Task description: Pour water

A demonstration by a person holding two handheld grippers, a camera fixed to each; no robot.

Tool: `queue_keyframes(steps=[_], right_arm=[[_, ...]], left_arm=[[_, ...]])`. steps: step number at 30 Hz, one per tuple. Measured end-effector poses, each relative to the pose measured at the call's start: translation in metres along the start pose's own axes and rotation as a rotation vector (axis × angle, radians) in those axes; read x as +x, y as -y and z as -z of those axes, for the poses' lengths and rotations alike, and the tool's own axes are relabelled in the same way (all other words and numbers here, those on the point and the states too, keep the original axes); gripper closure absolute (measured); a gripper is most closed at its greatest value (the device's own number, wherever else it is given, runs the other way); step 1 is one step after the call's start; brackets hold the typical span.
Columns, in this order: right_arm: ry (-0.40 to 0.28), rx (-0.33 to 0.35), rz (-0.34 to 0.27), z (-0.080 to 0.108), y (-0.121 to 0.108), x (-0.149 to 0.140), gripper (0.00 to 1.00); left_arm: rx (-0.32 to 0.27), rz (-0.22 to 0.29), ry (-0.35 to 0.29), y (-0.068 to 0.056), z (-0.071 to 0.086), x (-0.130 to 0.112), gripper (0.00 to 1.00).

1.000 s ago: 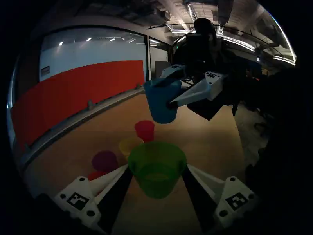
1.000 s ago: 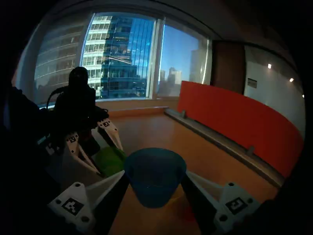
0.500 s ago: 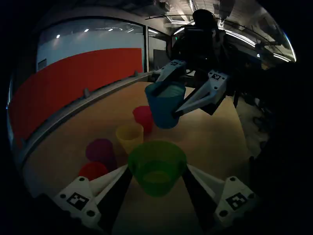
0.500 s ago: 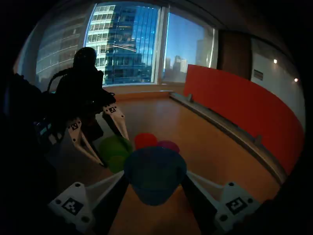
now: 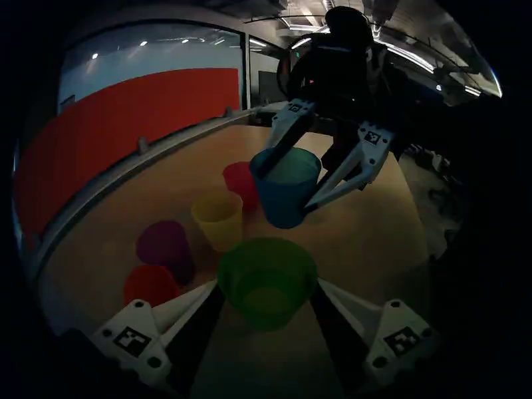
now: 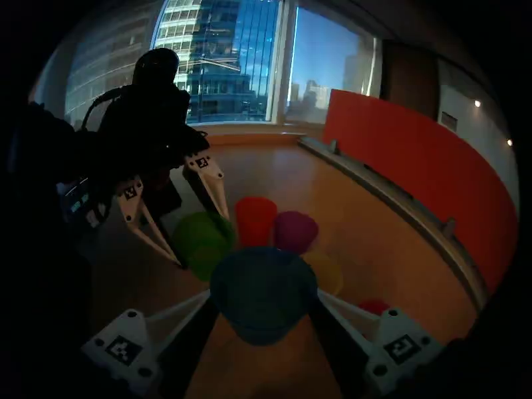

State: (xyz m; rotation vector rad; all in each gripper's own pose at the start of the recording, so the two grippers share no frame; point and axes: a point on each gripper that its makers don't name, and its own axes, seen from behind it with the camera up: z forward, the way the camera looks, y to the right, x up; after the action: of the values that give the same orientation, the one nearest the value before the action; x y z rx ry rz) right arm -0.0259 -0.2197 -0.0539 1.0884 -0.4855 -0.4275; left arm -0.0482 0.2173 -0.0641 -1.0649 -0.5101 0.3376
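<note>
In your left gripper view, read left to right, a red wall panel (image 5: 120,126) runs along the far edge of the desk (image 5: 379,226). Four cups stand on the desk in a loose row leading away from you. An orange-red cup (image 5: 150,286) is nearest, a purple cup (image 5: 164,245) is just behind it, then come a yellow cup (image 5: 217,218) and a red cup (image 5: 238,183). At centre your left gripper (image 5: 267,287) has both fingers clamped on the sides of a green cup (image 5: 266,263), which is upright with its mouth up. Beyond it your right gripper (image 5: 287,193) grasps a blue cup (image 5: 286,176), raised just beside the red cup with its mouth showing toward you. I cannot tell how far it is tipped. In this dim light I also cannot tell whether either held cup has water in it.

Your right gripper view adds tall windows (image 6: 219,60) with towers outside, behind your dark figure (image 6: 149,106) on the left. Left to right there, the green cup sits between the left gripper's fingers, followed by the orange-red, purple and yellow cups. The red cup is partly hidden by the right finger. The blue cup is near and central, with both fingers pressing its sides. In this view the red panel lies on the right.

That makes six cups, one of each colour: two held and four standing. There are two grippers.
</note>
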Motion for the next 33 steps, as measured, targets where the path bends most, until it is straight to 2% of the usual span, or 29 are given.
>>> queue_keyframes(steps=[12, 33], right_arm=[[0.039, 0.009, 0.010, -0.015, 0.004, -0.020, 0.10], [0.072, 0.002, 0.021, -0.031, 0.009, -0.034, 0.10]], left_arm=[[-0.001, 0.022, 0.012, 0.004, -0.010, -0.015, 0.15], [-0.003, 0.038, 0.017, 0.003, -0.014, -0.032, 0.15]])
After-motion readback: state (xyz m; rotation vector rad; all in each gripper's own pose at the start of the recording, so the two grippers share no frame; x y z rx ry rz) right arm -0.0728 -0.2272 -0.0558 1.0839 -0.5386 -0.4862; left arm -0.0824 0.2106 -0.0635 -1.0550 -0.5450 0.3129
